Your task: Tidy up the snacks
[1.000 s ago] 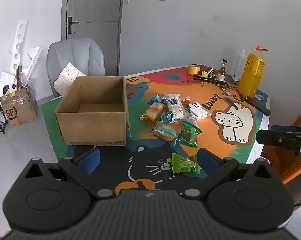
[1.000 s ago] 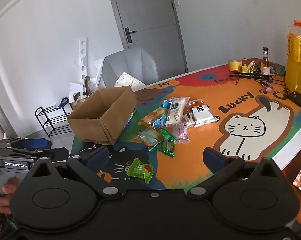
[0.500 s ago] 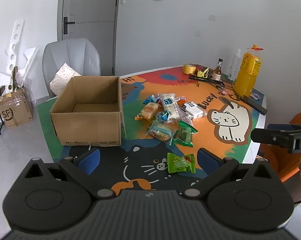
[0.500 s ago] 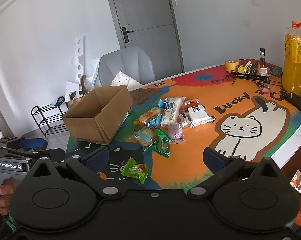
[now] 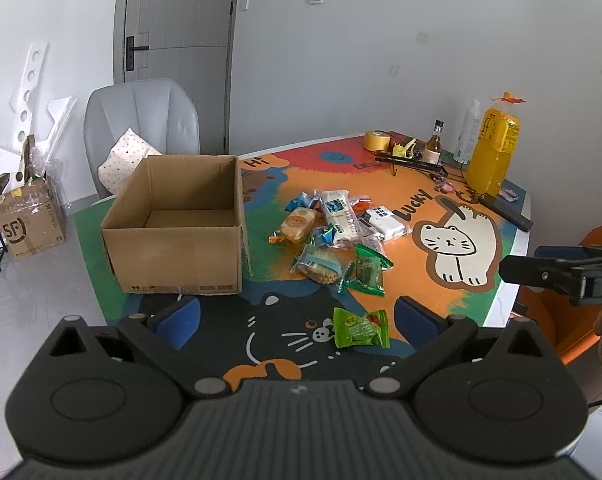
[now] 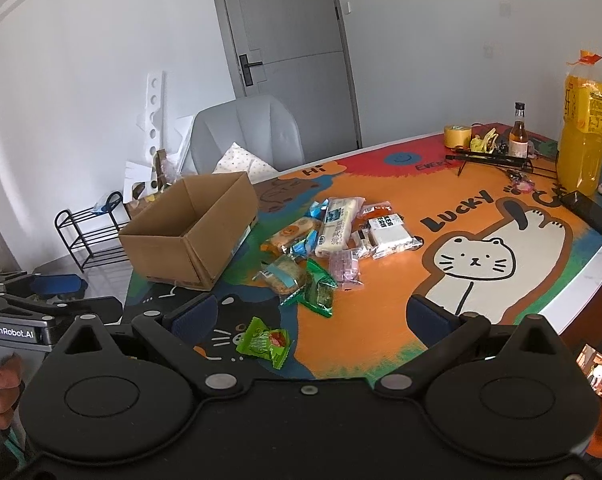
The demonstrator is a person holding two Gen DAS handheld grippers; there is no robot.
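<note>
An open, empty cardboard box (image 5: 173, 236) (image 6: 193, 236) stands on the left of the colourful table mat. A pile of several snack packets (image 5: 337, 236) (image 6: 333, 240) lies to its right. A lone green packet (image 5: 361, 328) (image 6: 265, 342) lies nearest, between my left gripper's fingers in the left wrist view. My left gripper (image 5: 297, 318) is open and empty, above the table's near edge. My right gripper (image 6: 313, 314) is open and empty, to the right of the left one. Each gripper also shows from the side in the other's view, the right one (image 5: 561, 276) and the left one (image 6: 41, 292).
A large orange drink bottle (image 5: 493, 152) (image 6: 583, 140), a small brown bottle (image 5: 435, 148), a tape roll (image 5: 375, 140) and a black stand (image 6: 493, 158) are at the table's far right. A grey chair (image 5: 141, 128) with a pillow stands behind the box. A shoe rack (image 6: 89, 232) stands on the floor.
Both grippers have drifted slightly back and to the left, so the table contents sit a little lower and nearer in view. Nothing on the table has moved.
</note>
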